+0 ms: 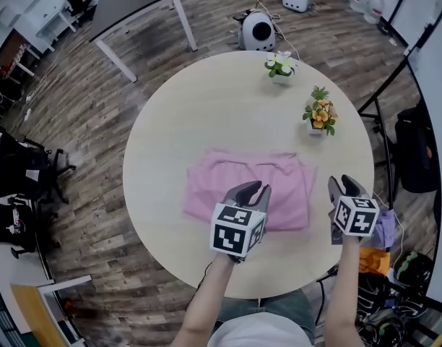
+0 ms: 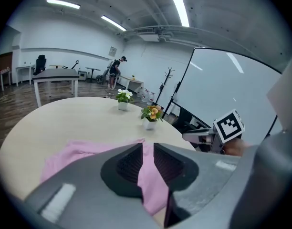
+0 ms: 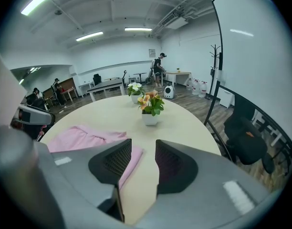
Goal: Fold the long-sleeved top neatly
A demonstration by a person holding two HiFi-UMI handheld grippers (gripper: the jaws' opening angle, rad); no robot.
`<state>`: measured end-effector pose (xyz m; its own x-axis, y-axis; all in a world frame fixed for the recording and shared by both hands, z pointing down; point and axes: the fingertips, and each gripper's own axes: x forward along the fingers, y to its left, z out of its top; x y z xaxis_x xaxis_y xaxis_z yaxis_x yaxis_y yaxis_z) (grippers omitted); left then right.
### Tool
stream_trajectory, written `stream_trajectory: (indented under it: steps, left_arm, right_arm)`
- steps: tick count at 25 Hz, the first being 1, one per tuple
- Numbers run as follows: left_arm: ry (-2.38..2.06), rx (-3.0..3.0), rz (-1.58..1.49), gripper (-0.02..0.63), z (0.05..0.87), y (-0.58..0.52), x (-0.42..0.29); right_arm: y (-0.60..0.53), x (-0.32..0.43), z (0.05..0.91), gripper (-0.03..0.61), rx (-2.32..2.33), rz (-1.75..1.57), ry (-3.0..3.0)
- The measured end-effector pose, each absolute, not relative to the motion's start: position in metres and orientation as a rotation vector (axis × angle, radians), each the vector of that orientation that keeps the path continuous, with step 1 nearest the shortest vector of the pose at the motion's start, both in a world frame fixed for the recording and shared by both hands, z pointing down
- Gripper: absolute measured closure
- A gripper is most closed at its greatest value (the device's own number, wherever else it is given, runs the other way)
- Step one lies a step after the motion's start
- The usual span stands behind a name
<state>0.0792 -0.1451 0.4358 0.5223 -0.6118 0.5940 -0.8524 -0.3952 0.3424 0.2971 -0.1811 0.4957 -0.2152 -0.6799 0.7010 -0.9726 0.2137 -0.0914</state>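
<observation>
The near edge of the pink top (image 1: 221,179) is hidden by the left claw (image 1: 256,189); it and the right claw (image 1: 342,183) are held slightly parted, empty.

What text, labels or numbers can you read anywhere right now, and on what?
No readable text in any view.
On the left tool, the left marker cube: black-and-white square patterns only, no letters or digits.
On the right tool, the right marker cube: the same kind of patterns, no text.
The wall sign far across the room: too small to read.
The pink top: no print or label visible.
</observation>
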Motion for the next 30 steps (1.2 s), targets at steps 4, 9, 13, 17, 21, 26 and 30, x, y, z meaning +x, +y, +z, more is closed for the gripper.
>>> stream_trajectory:
  steps: [4,9,13,17,21,26,30]
  left_arm:
    - [-1.116,2.192,0.567,0.540,0.442,-0.130,0.115]
    - [-1.052,2.257,0.659,0.540,0.453,-0.112,0.147]
    - [-1.005,2.289,0.689,0.531,0.462,-0.098,0.166]
    - [-0.959,2.311,0.736,0.511,0.476,-0.086,0.183]
    - [-0.914,2.337,0.821,0.506,0.493,-0.076,0.198]
    - [-0.857,2.379,0.881,0.449,0.510,-0.063,0.216]
    - [-0.831,2.412,0.933,0.420,0.525,-0.056,0.227]
  right_arm:
    - [-0.175,0.304,0.499,0.390,1.521,0.742,-1.971]
    - [-0.170,0.307,0.502,0.387,1.514,0.755,-1.987]
    - [-0.167,0.308,0.506,0.383,1.501,0.767,-2.007]
    - [-0.169,0.303,0.510,0.371,1.473,0.784,-2.046]
    - [-0.174,0.299,0.516,0.348,1.447,0.788,-2.056]
    - [-0.177,0.289,0.528,0.336,1.386,0.812,-2.081]
    - [-0.181,0.280,0.539,0.327,1.336,0.840,-2.104]
